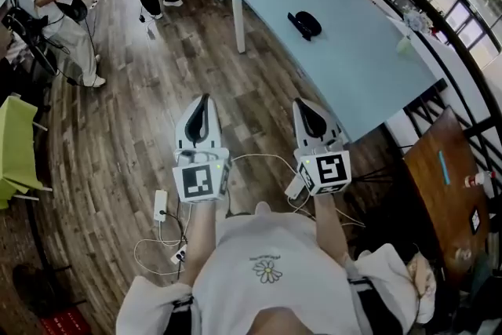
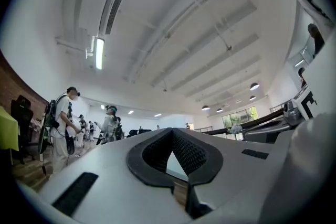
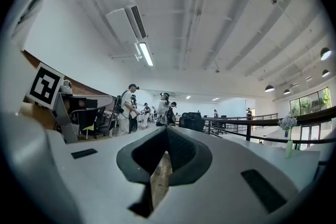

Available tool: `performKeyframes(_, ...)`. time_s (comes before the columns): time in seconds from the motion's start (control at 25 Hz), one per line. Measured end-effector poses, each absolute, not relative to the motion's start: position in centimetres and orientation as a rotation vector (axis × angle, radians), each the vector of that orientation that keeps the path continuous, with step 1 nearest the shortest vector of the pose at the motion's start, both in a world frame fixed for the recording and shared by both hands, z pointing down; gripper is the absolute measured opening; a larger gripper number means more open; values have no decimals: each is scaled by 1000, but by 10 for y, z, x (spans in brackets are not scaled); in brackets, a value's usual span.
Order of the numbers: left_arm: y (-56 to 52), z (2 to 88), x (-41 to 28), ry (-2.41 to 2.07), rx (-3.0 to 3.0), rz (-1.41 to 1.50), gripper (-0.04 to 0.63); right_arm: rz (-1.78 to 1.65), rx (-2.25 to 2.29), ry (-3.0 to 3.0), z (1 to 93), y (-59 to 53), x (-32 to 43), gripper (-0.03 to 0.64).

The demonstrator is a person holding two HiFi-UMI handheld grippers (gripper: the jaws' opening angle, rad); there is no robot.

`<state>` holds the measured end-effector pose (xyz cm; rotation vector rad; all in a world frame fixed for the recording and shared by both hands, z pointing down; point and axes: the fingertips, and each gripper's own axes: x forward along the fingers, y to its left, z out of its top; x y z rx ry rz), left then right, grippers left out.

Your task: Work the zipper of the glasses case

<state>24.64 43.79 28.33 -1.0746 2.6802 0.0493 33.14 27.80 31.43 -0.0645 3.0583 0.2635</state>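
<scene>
A black glasses case [image 1: 305, 24] lies on the light blue table [image 1: 357, 67], well ahead of both grippers. In the head view my left gripper [image 1: 205, 99] and right gripper [image 1: 303, 103] are held side by side over the wooden floor, short of the table's near edge. Both point forward, with their tips meeting and nothing between them. The left gripper view shows its jaws [image 2: 171, 129] closed against the ceiling and distant room. The right gripper [image 3: 167, 127] looks the same in its own view. The case appears in neither gripper view.
A small pale green cup [image 1: 404, 45] stands near the table's right edge. A dark railing [image 1: 439, 20] runs behind it, and a brown table [image 1: 443, 184] sits at the right. A power strip and cables [image 1: 161, 205] lie on the floor. People [image 1: 59, 8] stand at the upper left, near a green chair [image 1: 16, 145].
</scene>
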Motion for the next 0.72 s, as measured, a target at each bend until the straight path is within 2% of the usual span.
performKeyframes(0.72, 403, 287, 227, 2660, -1107, 114, 14, 240, -159, 3078, 334, 235, 323, 8)
